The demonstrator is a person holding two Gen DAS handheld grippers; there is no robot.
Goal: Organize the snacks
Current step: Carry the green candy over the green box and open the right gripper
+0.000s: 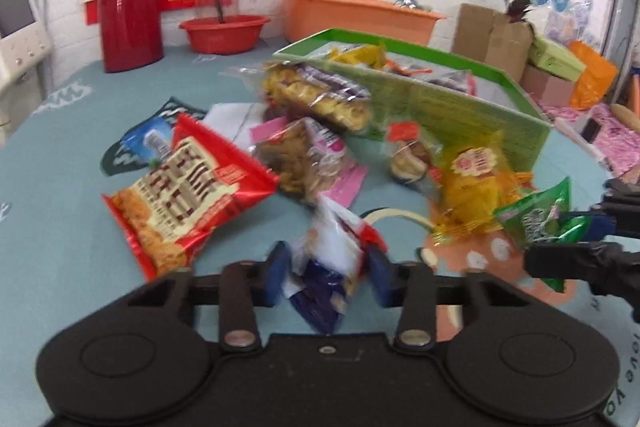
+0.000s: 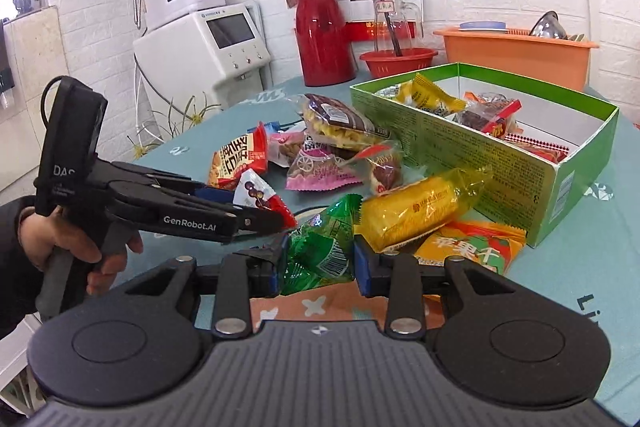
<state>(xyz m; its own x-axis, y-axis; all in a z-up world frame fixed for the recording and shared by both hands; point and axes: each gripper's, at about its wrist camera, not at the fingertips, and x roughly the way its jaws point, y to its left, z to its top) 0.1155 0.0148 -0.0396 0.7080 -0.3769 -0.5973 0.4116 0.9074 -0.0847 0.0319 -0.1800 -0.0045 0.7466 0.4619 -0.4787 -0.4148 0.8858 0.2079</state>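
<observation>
My right gripper (image 2: pixel 316 261) was clamped on a green snack packet (image 2: pixel 320 247), its blue pads pressing the wrapper from both sides just above the teal tablecloth (image 2: pixel 560 267). In the left wrist view the same green packet (image 1: pixel 538 223) showed at the far right between those fingers.

My left gripper (image 1: pixel 328 273) stood wide, with a small white, red and blue packet (image 1: pixel 332 267) loose between the pads; the picture was blurred there, and I could not tell whether either pad touched it. From the right wrist view that gripper (image 2: pixel 280 217) came in from the left, a hand (image 2: pixel 76 247) around its handle, with the small packet (image 2: pixel 260 193) at its tips.

Just beyond lay a yellow packet (image 2: pixel 416 209) resting partly on an orange one (image 2: pixel 472 247). To the left lay a red packet (image 1: pixel 188 195) with large lettering, and past it a pile of clear and pink wrapped snacks (image 1: pixel 312 159).

Behind these stood the open green box (image 2: pixel 460 151), already holding several packets in its compartments. At the back of the table stood a red flask (image 2: pixel 322 31), a red bowl (image 2: pixel 398 61) and an orange basin (image 2: pixel 516 53), all well apart from the snacks.
</observation>
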